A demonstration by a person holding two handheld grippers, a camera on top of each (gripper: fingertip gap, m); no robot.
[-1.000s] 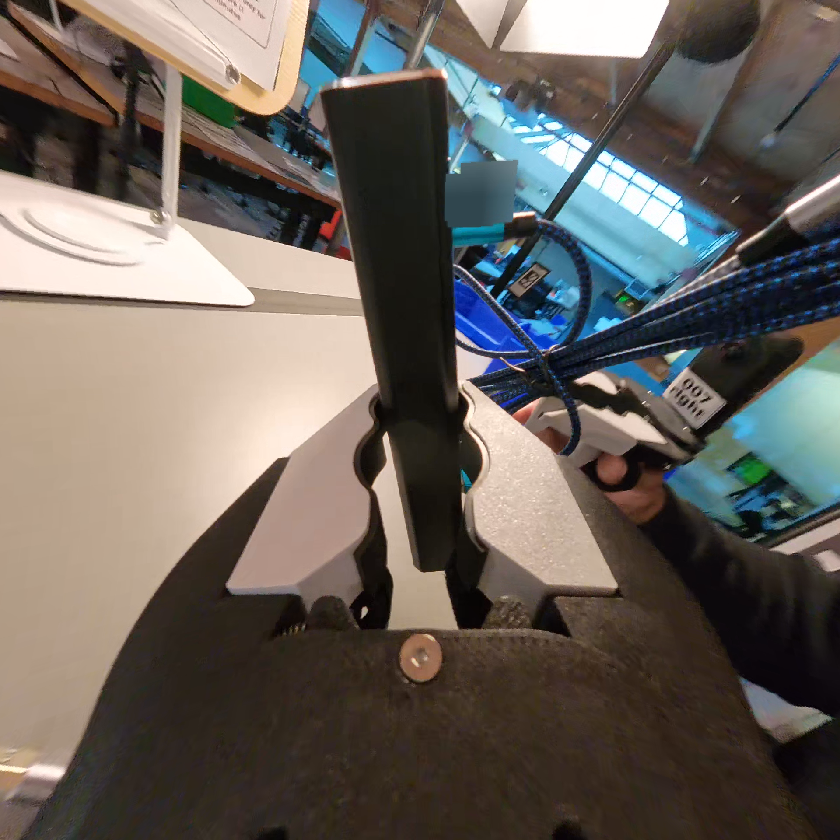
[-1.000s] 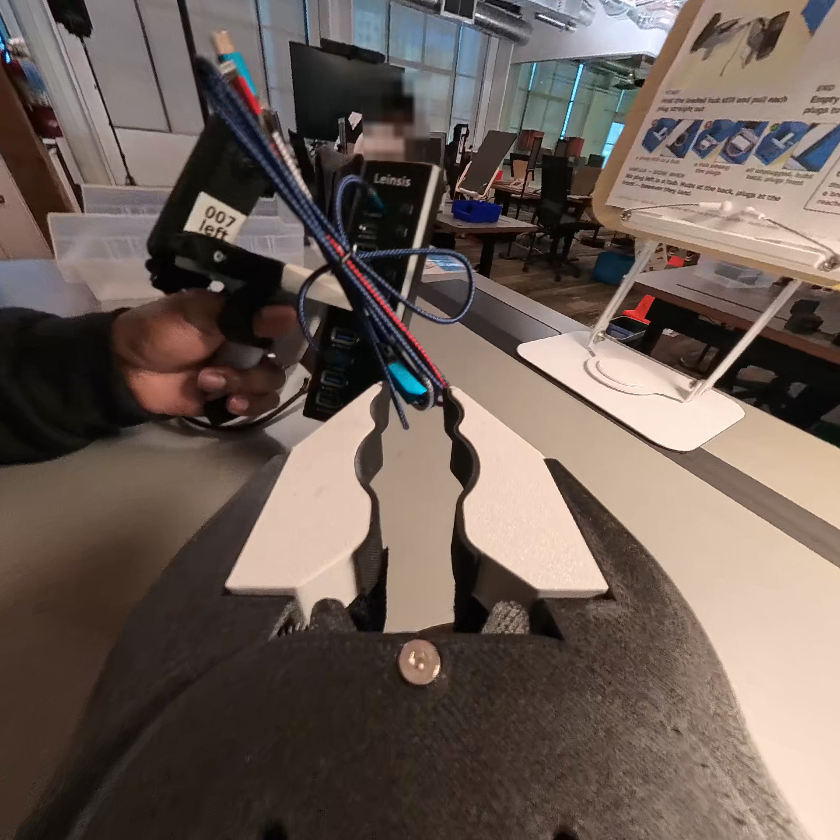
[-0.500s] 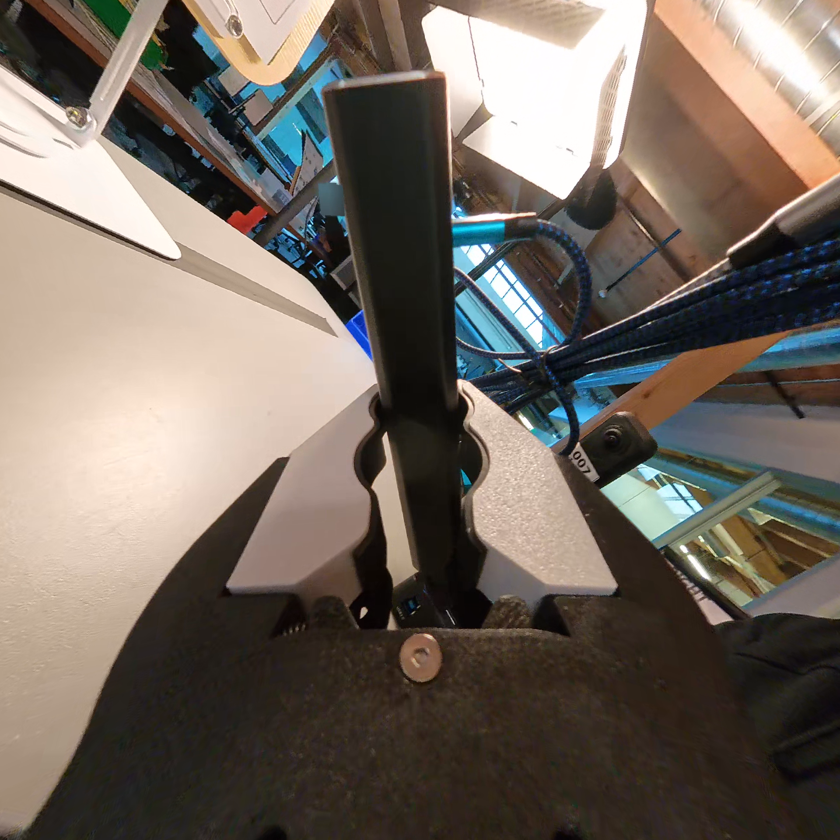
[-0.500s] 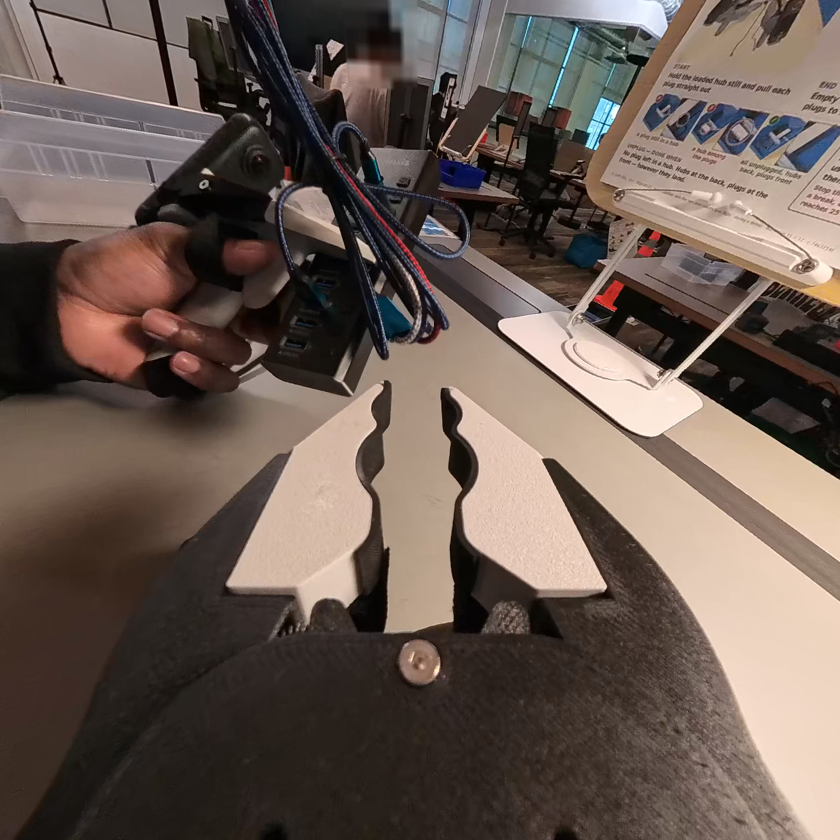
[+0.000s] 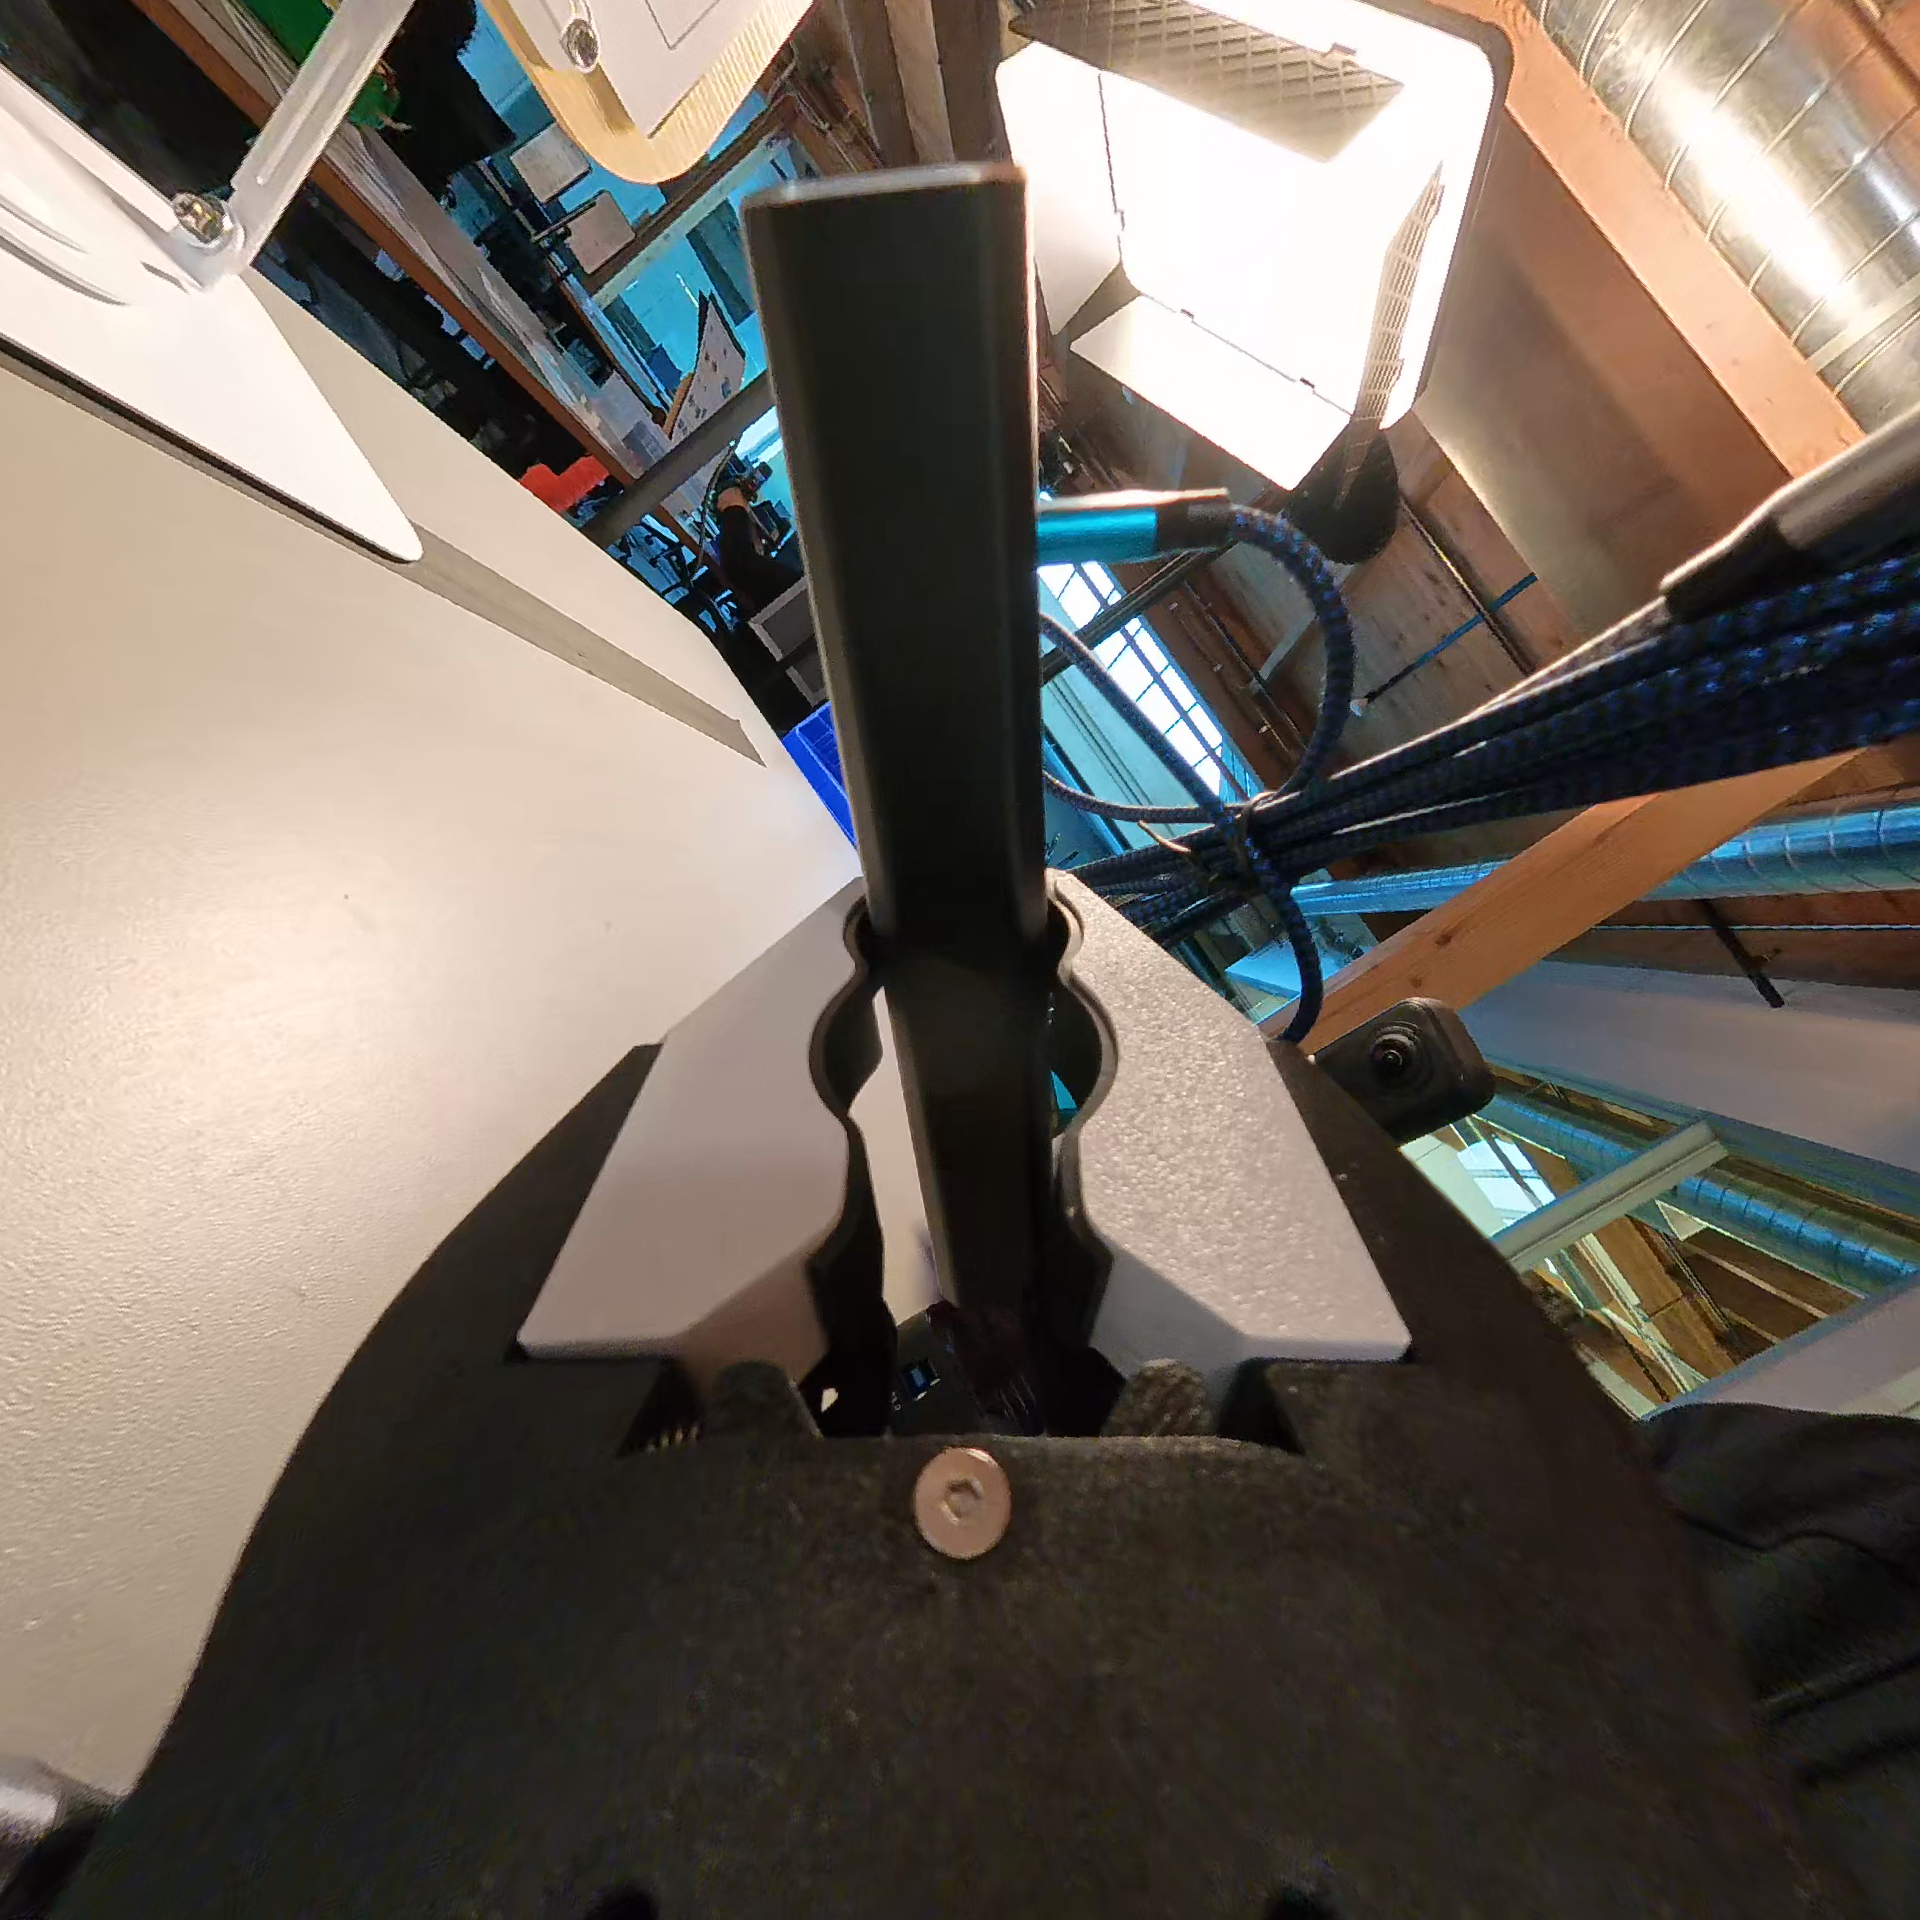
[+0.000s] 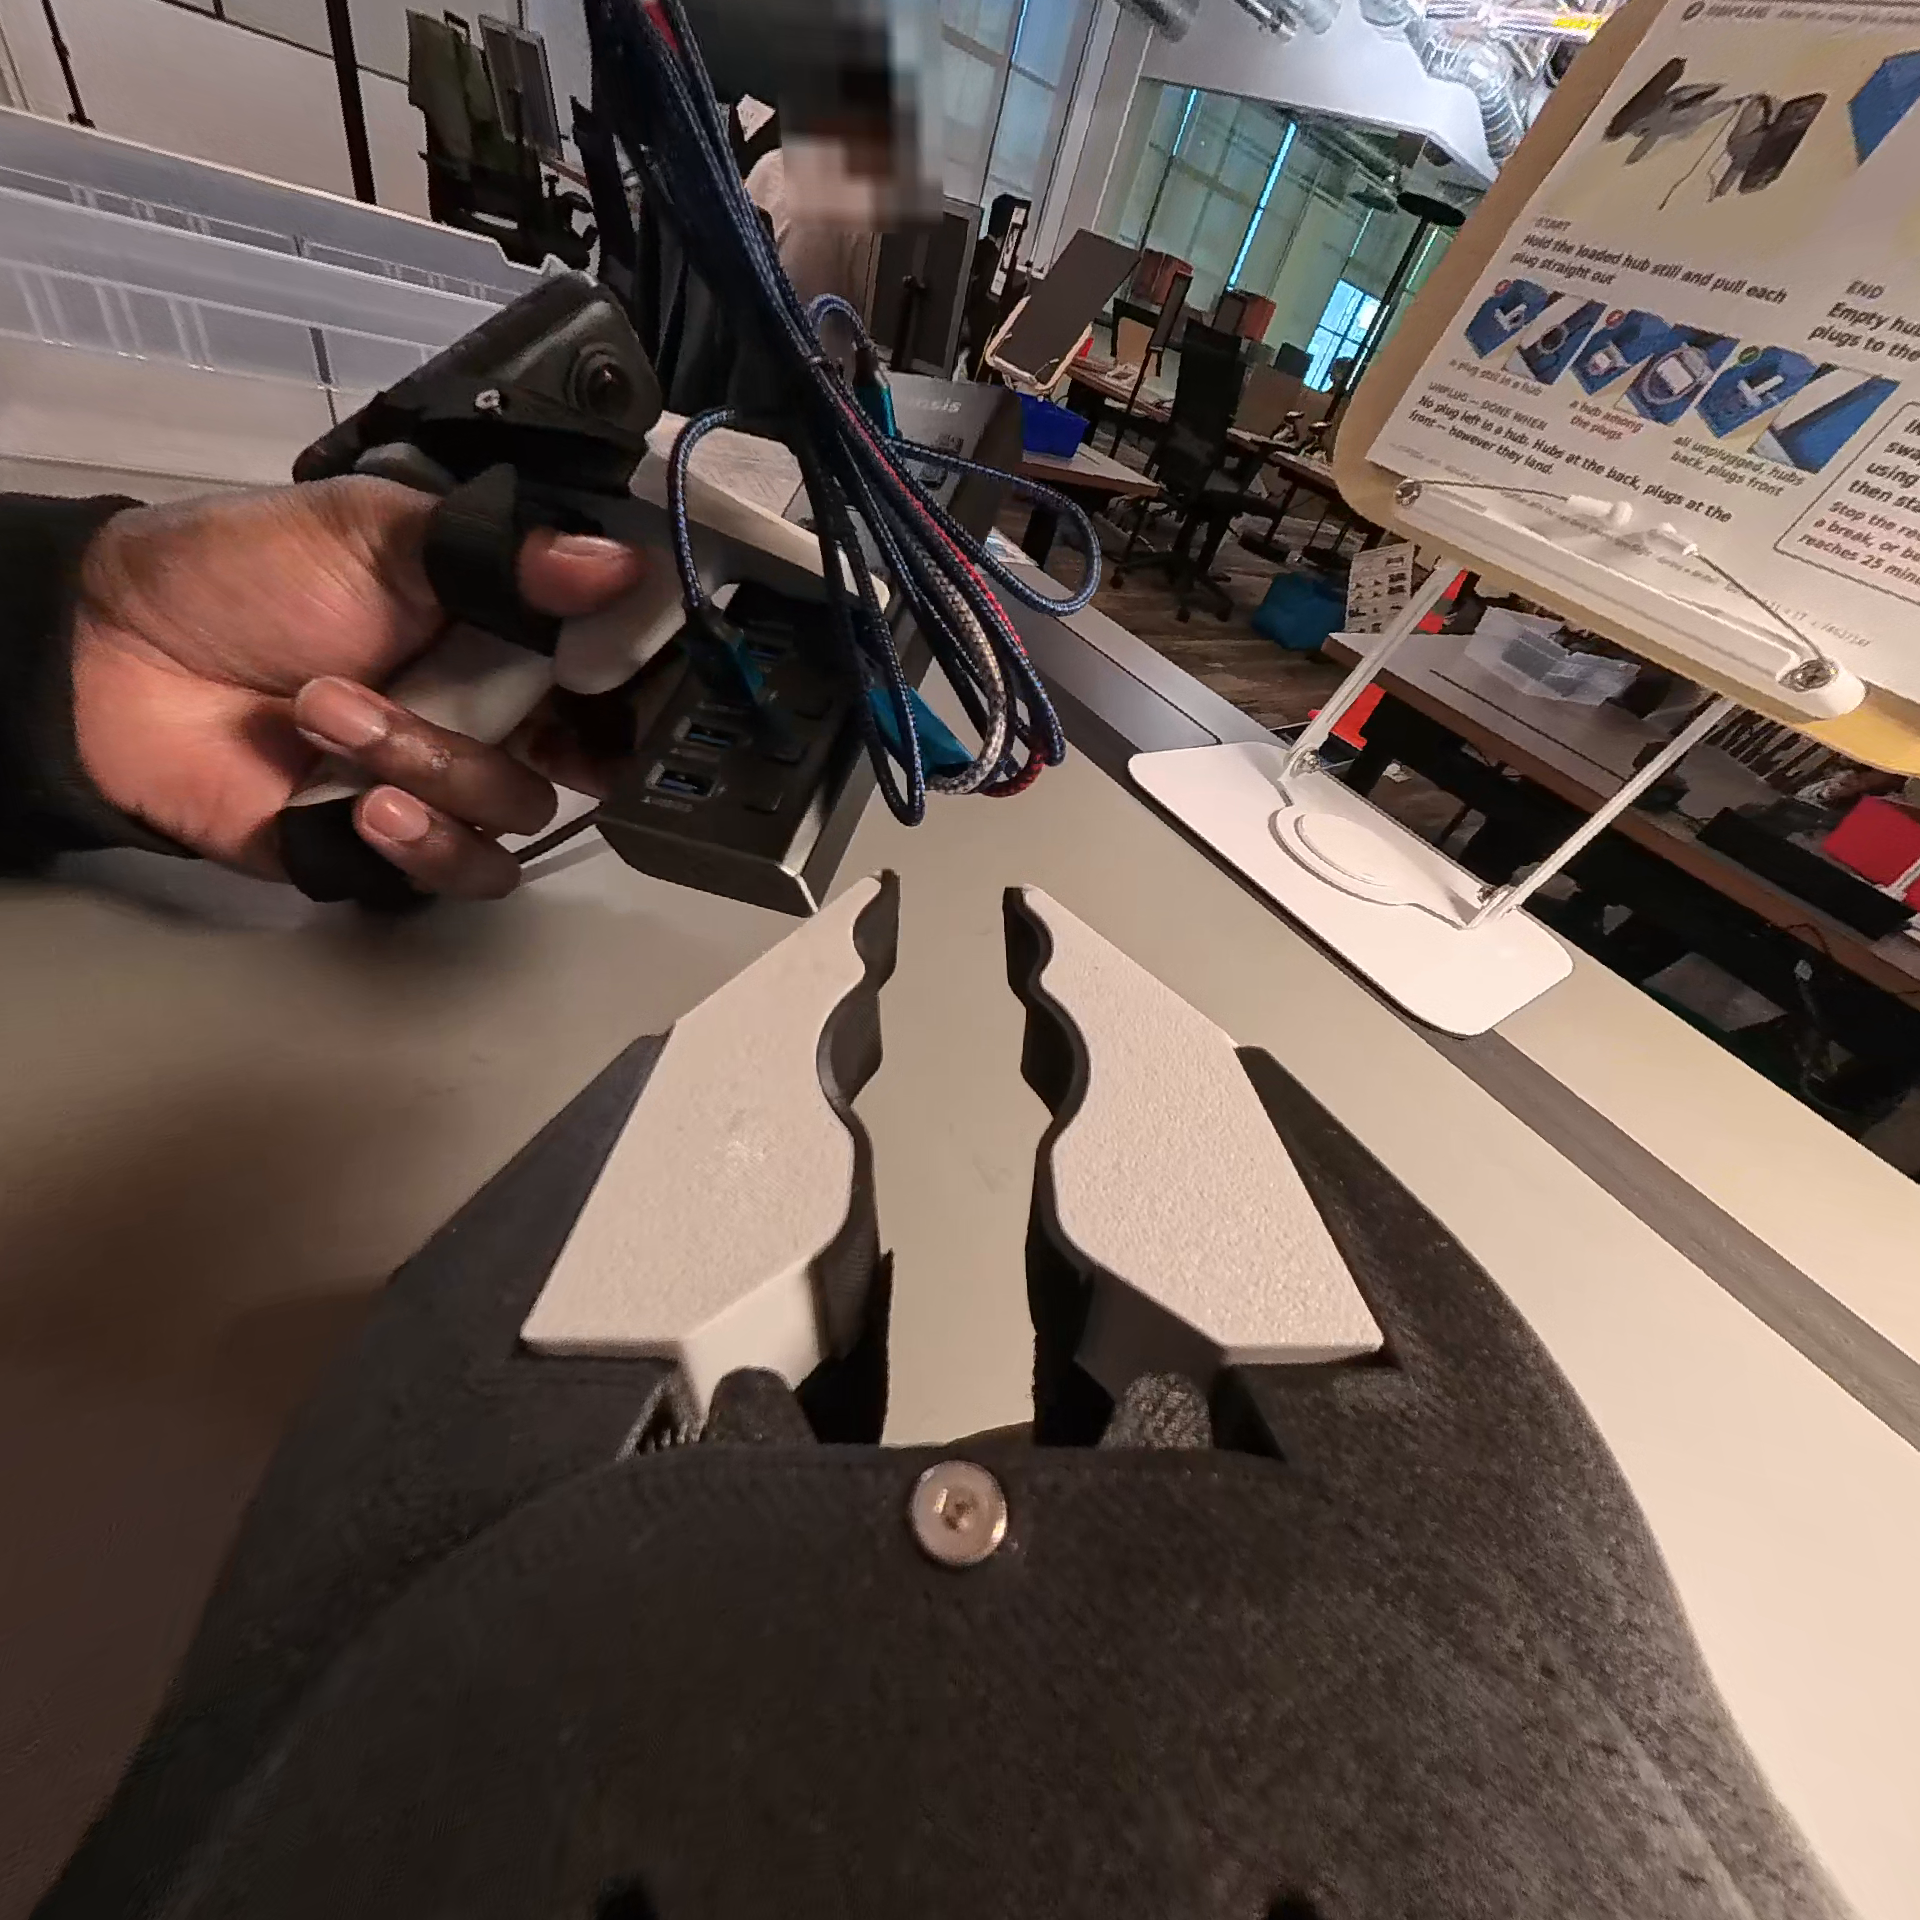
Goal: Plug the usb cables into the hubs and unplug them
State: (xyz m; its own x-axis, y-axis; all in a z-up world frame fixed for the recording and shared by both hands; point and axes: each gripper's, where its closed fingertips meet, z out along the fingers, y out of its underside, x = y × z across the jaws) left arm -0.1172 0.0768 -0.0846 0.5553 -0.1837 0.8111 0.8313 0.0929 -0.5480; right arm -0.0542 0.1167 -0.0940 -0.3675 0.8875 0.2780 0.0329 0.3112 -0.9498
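Left wrist view: left gripper (image 5: 961, 914) clenches the black hub (image 5: 904, 582), which juts toward 12 o'clock; braided cables (image 5: 1558, 769) trail off to 3 o'clock. Right gripper (image 6: 943, 899) is released and empty above the table (image 6: 312, 1039), hub (image 6: 748, 790) at its 11 o'clock.

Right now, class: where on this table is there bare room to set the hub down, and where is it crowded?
Free: the table between the right gripper and the hand, and the strip between that gripper and the stand. Crowded: around the hub, where the cables dangle beside the left gripper.
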